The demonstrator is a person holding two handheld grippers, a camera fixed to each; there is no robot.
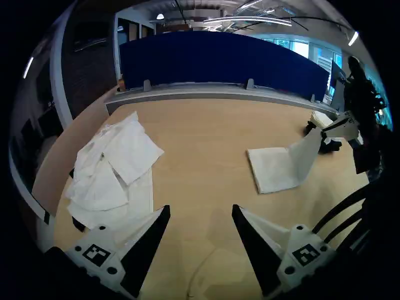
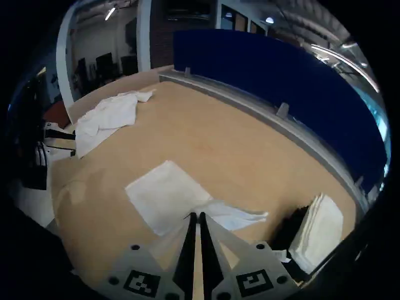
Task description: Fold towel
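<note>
While left tongs [image 1: 200,206] gape empty over the wooden table [image 1: 200,130], right tongs [image 2: 197,215] seemingly pinch the towel [image 2: 165,195].

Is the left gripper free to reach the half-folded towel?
Probably yes: the left gripper is open, and bare table leads to the towel, whose lifted edge the right gripper pinches.

From the left gripper view I've got light wood table [image 1: 210,125] below and ahead, blue divider [image 1: 220,60] along its far edge, strip lights [image 1: 250,21] overhead, windows [image 1: 301,48] upper right, dark wall [image 1: 90,80] off left.
</note>
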